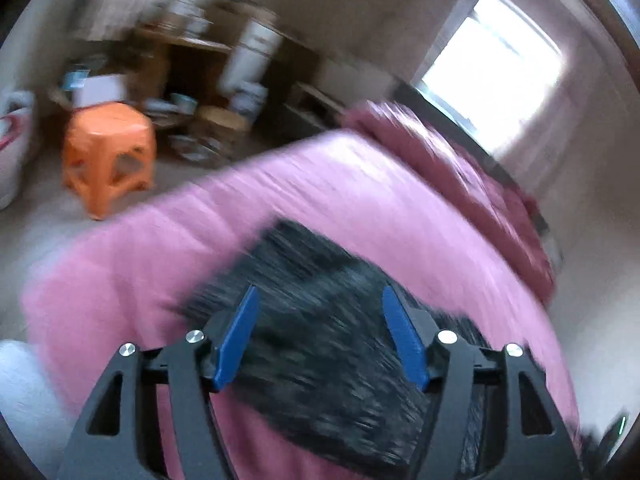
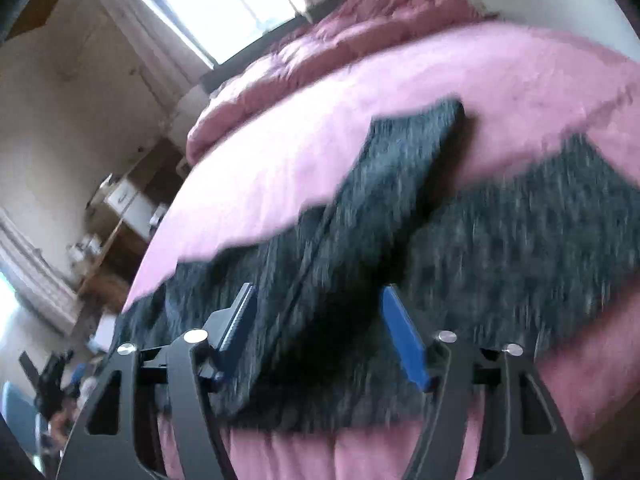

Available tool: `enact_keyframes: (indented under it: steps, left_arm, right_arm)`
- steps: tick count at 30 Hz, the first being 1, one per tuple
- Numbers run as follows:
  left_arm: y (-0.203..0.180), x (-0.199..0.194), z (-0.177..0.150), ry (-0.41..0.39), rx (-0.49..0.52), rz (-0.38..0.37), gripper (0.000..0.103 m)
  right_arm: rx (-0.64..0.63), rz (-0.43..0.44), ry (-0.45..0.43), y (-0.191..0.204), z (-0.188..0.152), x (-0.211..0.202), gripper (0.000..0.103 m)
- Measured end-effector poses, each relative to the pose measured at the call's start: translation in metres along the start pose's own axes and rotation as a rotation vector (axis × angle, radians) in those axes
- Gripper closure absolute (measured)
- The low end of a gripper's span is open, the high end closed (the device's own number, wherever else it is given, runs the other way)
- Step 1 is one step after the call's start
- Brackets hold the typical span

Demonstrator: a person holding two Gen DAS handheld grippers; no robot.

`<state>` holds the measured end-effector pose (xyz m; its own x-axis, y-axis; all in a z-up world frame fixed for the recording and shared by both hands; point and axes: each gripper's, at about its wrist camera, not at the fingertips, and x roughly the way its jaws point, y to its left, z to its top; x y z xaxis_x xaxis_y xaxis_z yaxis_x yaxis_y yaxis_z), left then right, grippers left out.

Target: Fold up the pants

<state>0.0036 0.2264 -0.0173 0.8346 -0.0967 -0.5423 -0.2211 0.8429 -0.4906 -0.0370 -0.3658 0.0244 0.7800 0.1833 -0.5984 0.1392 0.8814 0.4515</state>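
Dark grey pants point(image 2: 460, 232) lie spread on a pink bed point(image 2: 280, 152), one leg reaching up and back, the other out to the right. In the left wrist view the pants point(image 1: 320, 340) show as a dark blurred patch on the bed point(image 1: 160, 248). My left gripper point(image 1: 318, 300) is open, its blue fingers point(image 1: 240, 332) apart above the pants. My right gripper point(image 2: 316, 300) is open too, hovering over the pants near the waist or crotch area. Both views are motion-blurred.
A darker pink quilt point(image 1: 480, 184) lies bunched at the bed's far side under a bright window point(image 1: 492, 68). An orange stool point(image 1: 108, 152) and cluttered wooden furniture point(image 1: 192, 60) stand on the floor beyond the bed's left edge.
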Motion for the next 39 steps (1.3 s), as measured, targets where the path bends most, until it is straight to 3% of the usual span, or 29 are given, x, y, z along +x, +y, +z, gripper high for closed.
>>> enact_keyframes:
  steps: [3, 5, 6, 8, 10, 16, 18, 20, 22, 24, 27, 32, 36, 39]
  left_arm:
    - [-0.046, 0.042, -0.028, 0.118, 0.118, -0.070, 0.034]
    - [-0.071, 0.057, -0.046, 0.156, 0.185, -0.115, 0.032]
    - [-0.079, 0.065, -0.055, 0.168, 0.219, -0.118, 0.027]
    - [-0.090, 0.070, -0.068, 0.154, 0.281, -0.095, 0.018]
    - [-0.095, 0.068, -0.082, 0.111, 0.361, -0.070, 0.017]
    - [-0.086, 0.061, -0.081, 0.096, 0.319, -0.156, 0.011]
    - [-0.088, 0.061, -0.081, 0.096, 0.325, -0.158, 0.009]
    - [-0.091, 0.063, -0.083, 0.100, 0.336, -0.155, 0.007]
    - [-0.089, 0.065, -0.084, 0.102, 0.340, -0.157, 0.007]
    - [-0.090, 0.070, -0.087, 0.103, 0.336, -0.161, 0.007]
    - [-0.088, 0.072, -0.087, 0.103, 0.329, -0.165, 0.006]
    - [-0.089, 0.072, -0.088, 0.101, 0.330, -0.164, 0.006]
    - [-0.088, 0.070, -0.088, 0.093, 0.329, -0.165, 0.006]
    - [-0.087, 0.068, -0.089, 0.088, 0.325, -0.167, 0.006]
  right_arm:
    - [-0.081, -0.126, -0.030, 0.015, 0.031, 0.024, 0.044]
    - [-0.125, -0.187, -0.026, 0.024, 0.054, 0.047, 0.046]
    - [-0.158, -0.258, -0.012, 0.031, 0.068, 0.067, 0.046]
    - [-0.203, -0.368, 0.029, 0.048, 0.081, 0.108, 0.046]
    - [-0.217, -0.450, 0.091, 0.049, 0.090, 0.142, 0.046]
    - [-0.208, -0.630, 0.259, 0.035, 0.100, 0.215, 0.046]
    - [-0.177, -0.629, 0.260, 0.025, 0.104, 0.222, 0.046]
    - [-0.163, -0.620, 0.263, 0.020, 0.106, 0.219, 0.053]
    - [-0.134, -0.591, 0.268, 0.007, 0.109, 0.210, 0.078]
    - [-0.106, -0.566, 0.271, -0.004, 0.112, 0.201, 0.094]
    - [-0.049, -0.501, 0.255, -0.020, 0.117, 0.175, 0.097]
    - [0.006, -0.398, 0.127, -0.039, 0.115, 0.089, 0.097]
    - [0.094, -0.369, 0.064, -0.076, 0.090, 0.022, 0.097]
    - [0.205, -0.351, 0.085, -0.120, 0.061, -0.005, 0.101]
